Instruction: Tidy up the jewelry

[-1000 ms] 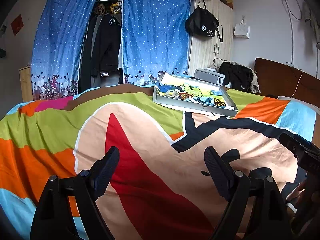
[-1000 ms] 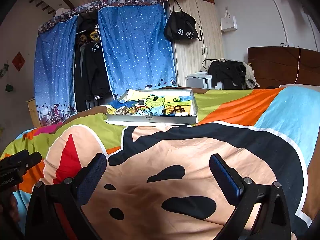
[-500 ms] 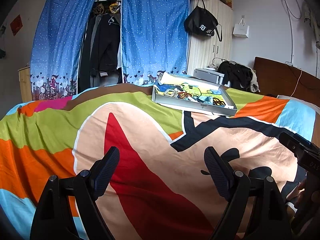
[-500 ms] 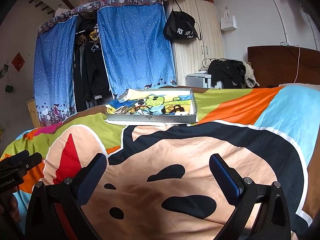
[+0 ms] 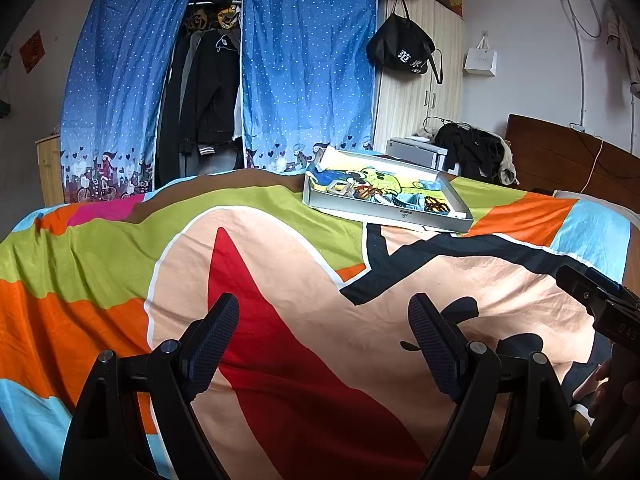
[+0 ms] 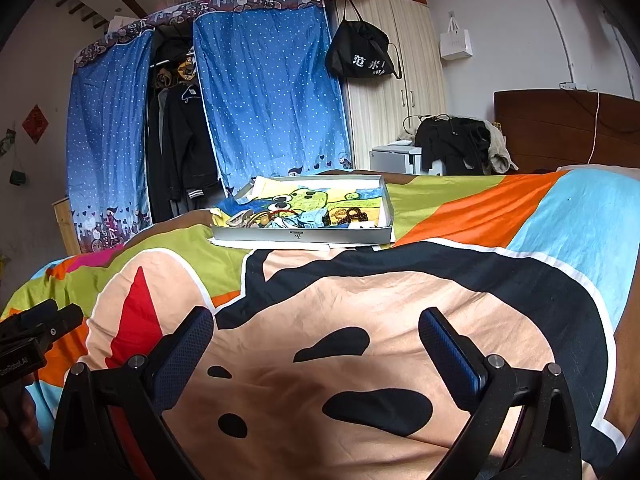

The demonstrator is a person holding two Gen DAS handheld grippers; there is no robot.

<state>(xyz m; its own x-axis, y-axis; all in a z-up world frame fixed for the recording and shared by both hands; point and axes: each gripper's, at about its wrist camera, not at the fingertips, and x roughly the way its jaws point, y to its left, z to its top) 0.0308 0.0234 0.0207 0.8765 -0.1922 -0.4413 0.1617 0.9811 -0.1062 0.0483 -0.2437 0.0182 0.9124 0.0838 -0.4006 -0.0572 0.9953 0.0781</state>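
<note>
- Jewelry lay jumbled in a shallow grey tray near the far edge of the bed; the walls likely kept loose pieces off the soft cover
- Left hand-held gripper hovered over the near edge, jaws wide apart, empty; presumably poised to reach
- Right hand-held gripper likewise spread apart, holding nothing, well short of the tray
</note>
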